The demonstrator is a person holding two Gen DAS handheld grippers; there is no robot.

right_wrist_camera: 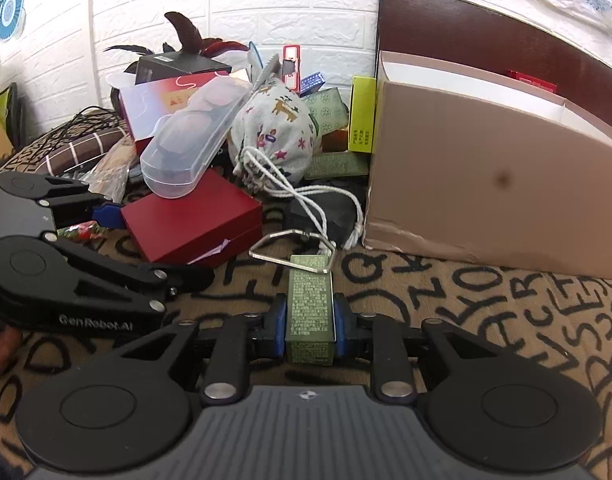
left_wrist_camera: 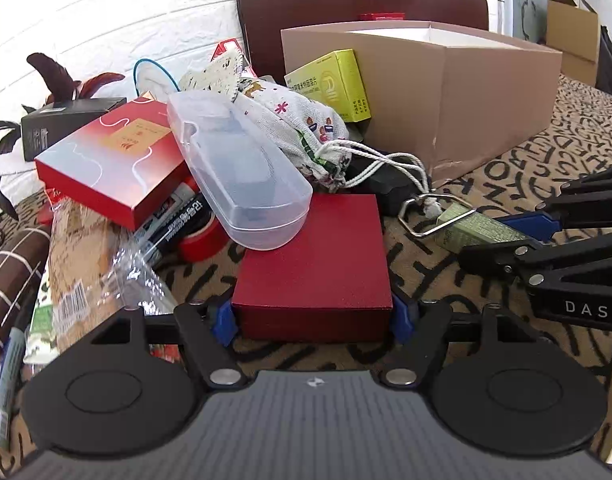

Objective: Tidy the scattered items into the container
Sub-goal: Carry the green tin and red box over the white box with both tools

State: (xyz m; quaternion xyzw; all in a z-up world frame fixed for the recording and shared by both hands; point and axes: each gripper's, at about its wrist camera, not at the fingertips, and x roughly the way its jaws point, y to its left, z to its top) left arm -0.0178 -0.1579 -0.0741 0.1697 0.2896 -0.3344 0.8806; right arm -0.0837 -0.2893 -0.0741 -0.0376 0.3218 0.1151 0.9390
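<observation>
Jaws: left gripper point(left_wrist_camera: 312, 314) pinches red box point(left_wrist_camera: 318, 264) by near side walls | right gripper point(right_wrist_camera: 309, 320) pinches green carton point(right_wrist_camera: 309, 300) | both near clutter, container point(left_wrist_camera: 446, 92) far right | red box rigid; carton light, crushable, hold mid-sides.

I see a matt, fine-grained dark red box point(left_wrist_camera: 314, 264) beside a clear, smooth plastic glasses case point(left_wrist_camera: 237, 176). The drawstring pouch point(left_wrist_camera: 293, 120) looks like soft printed cloth with white cord. The tan container point(left_wrist_camera: 458, 92) is matt cardboard, creased near its corner. A bright wire clip point(right_wrist_camera: 291, 248) gleams like metal on the small green printed paper carton point(right_wrist_camera: 309, 308).
</observation>
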